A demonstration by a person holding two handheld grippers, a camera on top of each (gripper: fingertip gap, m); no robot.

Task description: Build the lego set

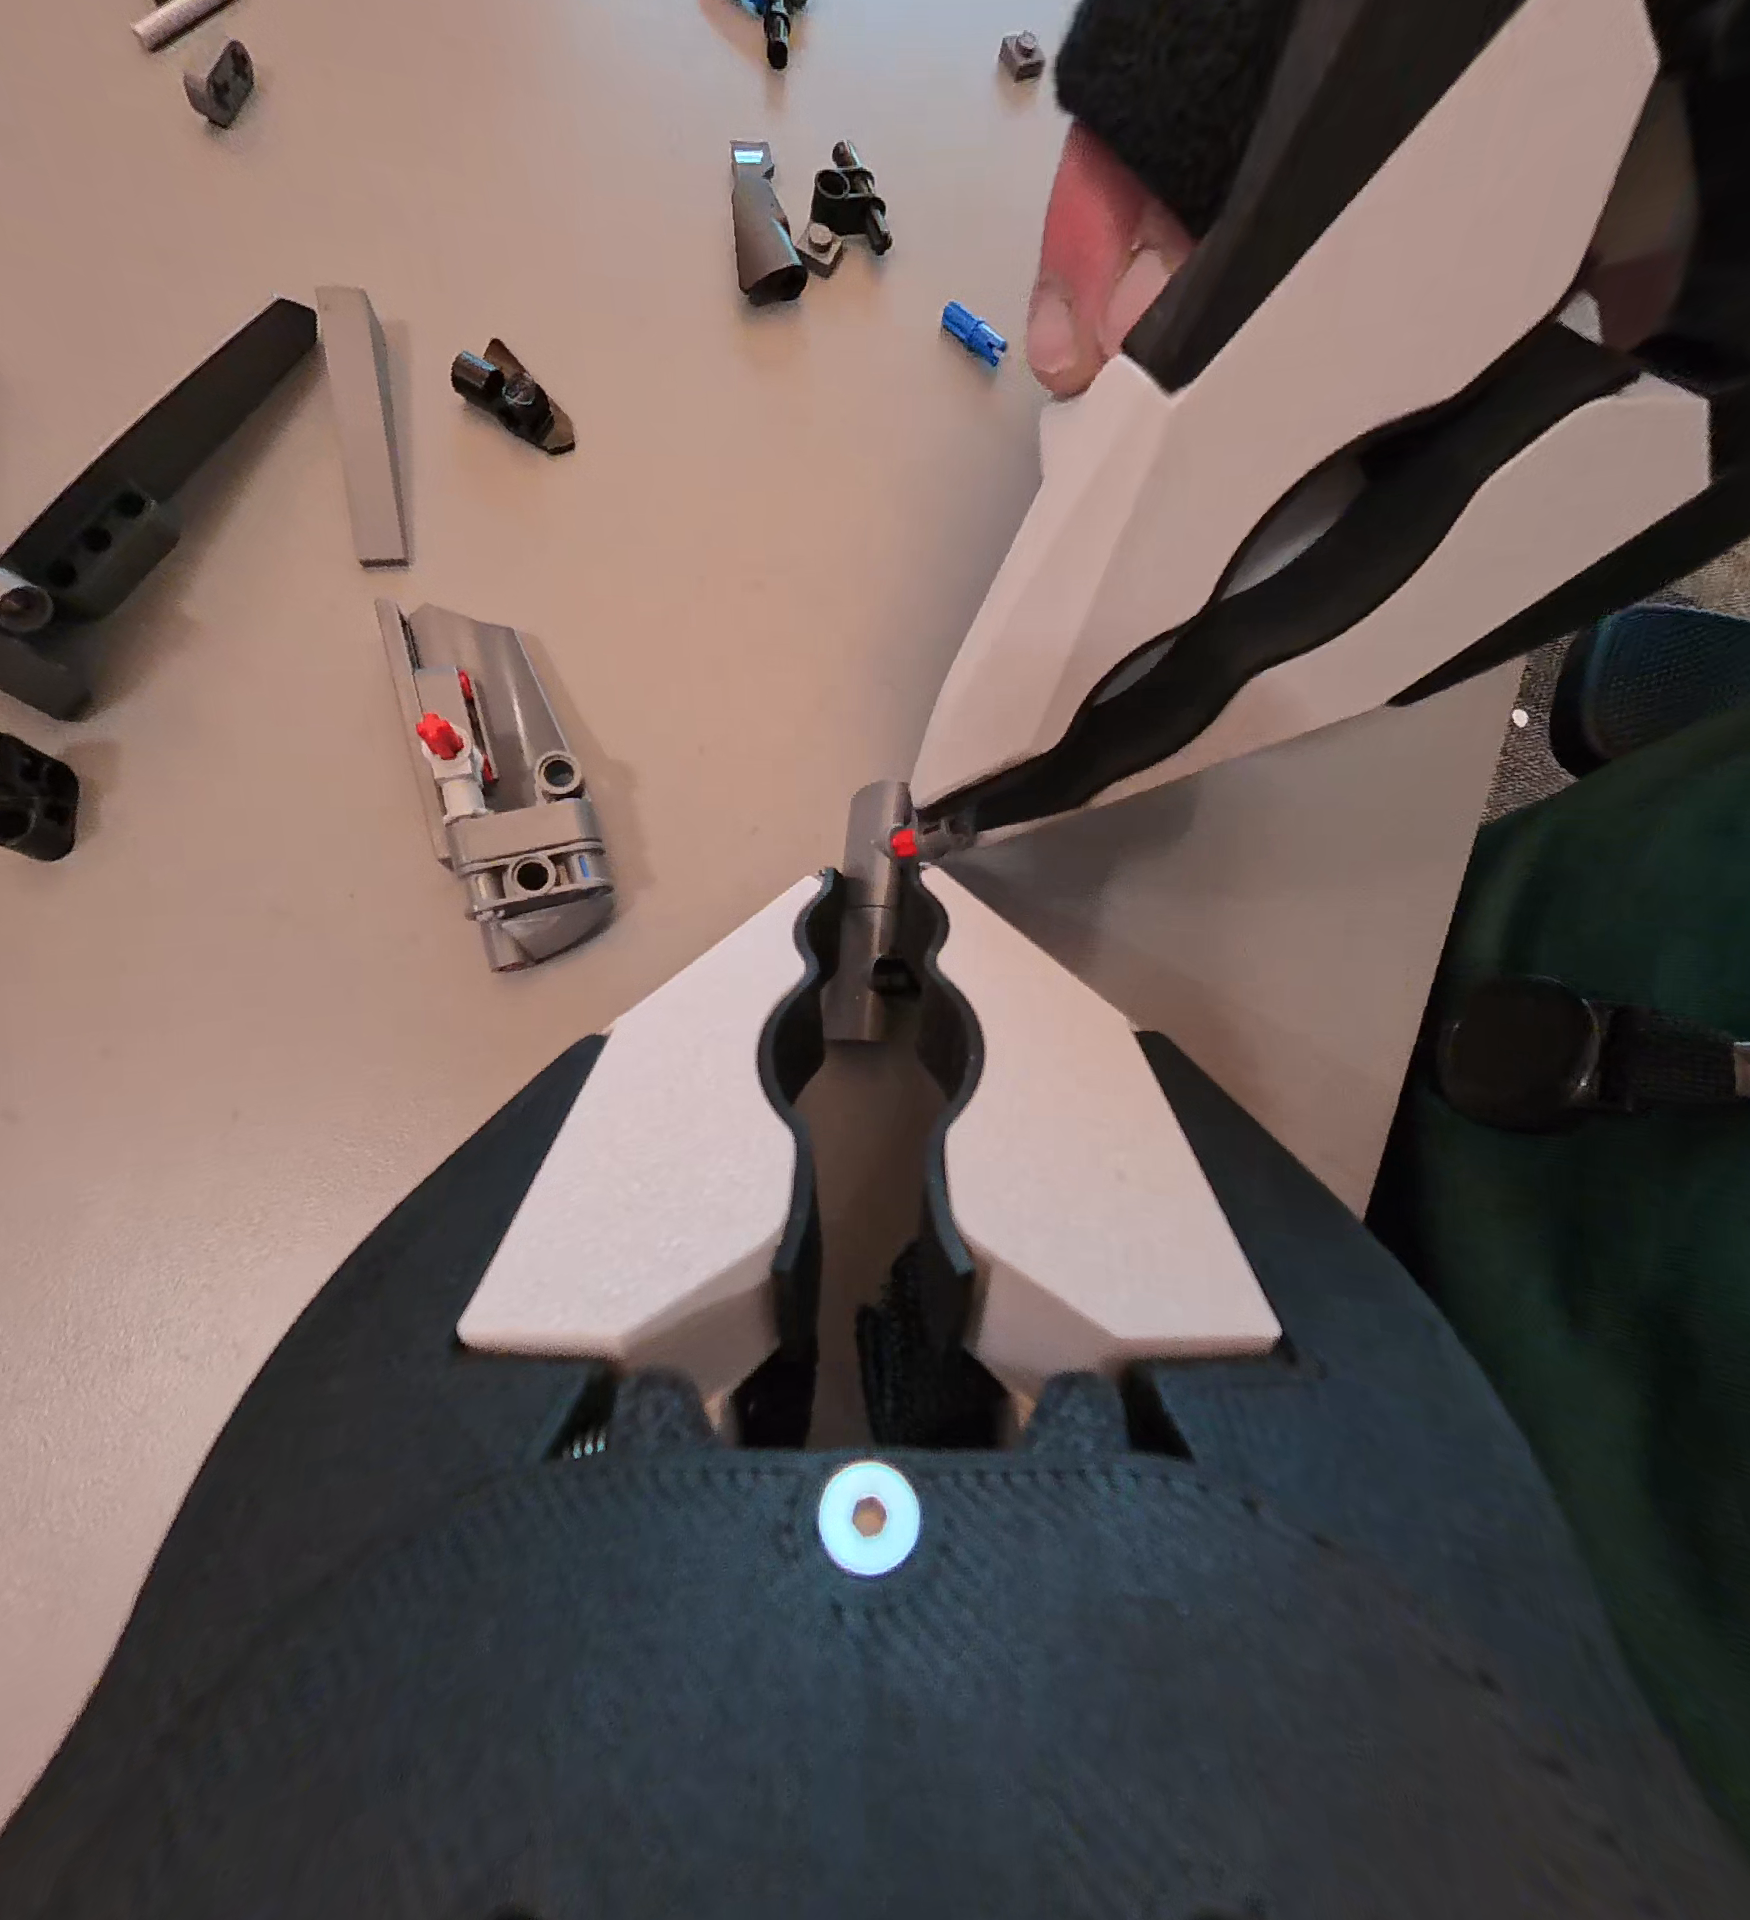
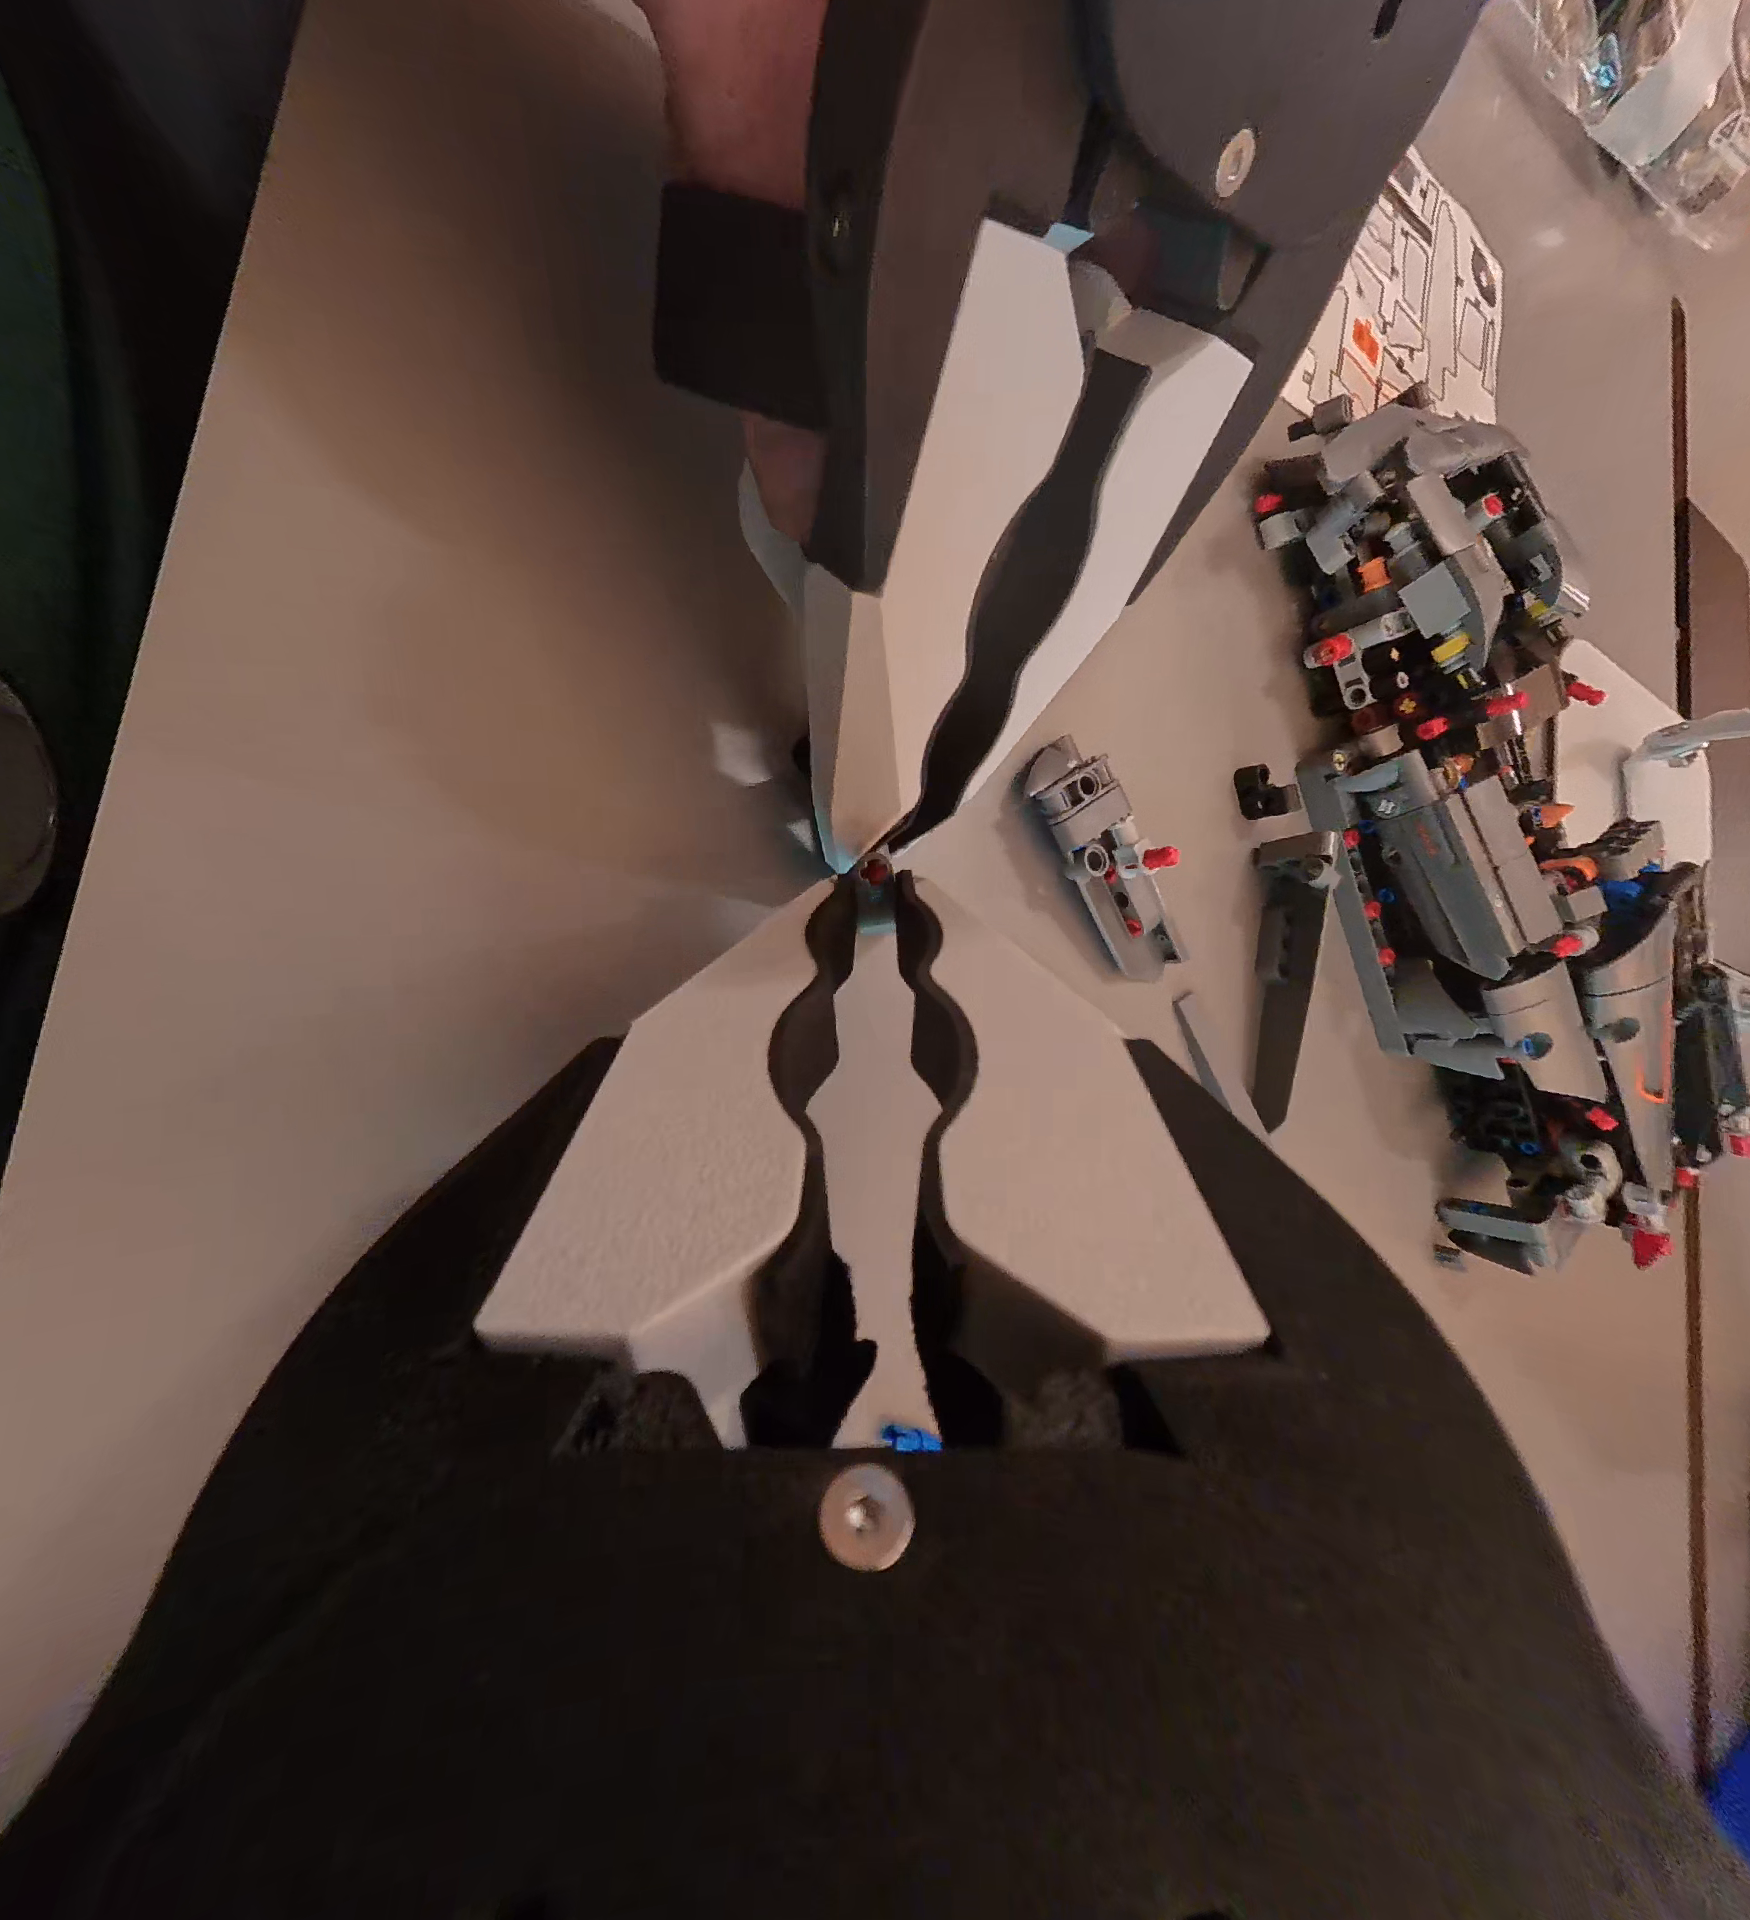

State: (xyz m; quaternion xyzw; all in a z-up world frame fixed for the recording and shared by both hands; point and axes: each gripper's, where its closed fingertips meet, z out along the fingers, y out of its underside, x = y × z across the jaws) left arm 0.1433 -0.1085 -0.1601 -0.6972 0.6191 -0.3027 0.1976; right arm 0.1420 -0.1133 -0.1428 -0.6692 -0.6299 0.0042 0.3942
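In the left wrist view my left gripper (image 1: 873, 894) is shut on a grey cylindrical Lego piece (image 1: 866, 966) that stands up between its tips above the table. My right gripper (image 1: 938, 828) comes in from the upper right and is shut on a small grey connector with a red pin (image 1: 902, 842), which touches the top of the cylinder. In the right wrist view my right gripper (image 2: 876, 906) holds that connector (image 2: 876, 883), and the left gripper (image 2: 871, 847) meets it tip to tip from above. The joint between the two pieces is partly hidden by the fingertips.
A grey sub-assembly (image 1: 507, 790) (image 2: 1110, 862) lies on the table (image 1: 642, 520). Loose parts lie around: black beam (image 1: 123, 488), grey tile (image 1: 364, 426), blue pin (image 1: 973, 332), black connector (image 1: 14, 795). The large grey model (image 2: 1473, 831), instruction sheet (image 2: 1411, 291) and plastic bags (image 2: 1681, 104) lie farther off. The tips of both grippers are at nearly the same place. The large grey model (image 2: 1473, 831) is about 20 cm from both grippers' fingertips.
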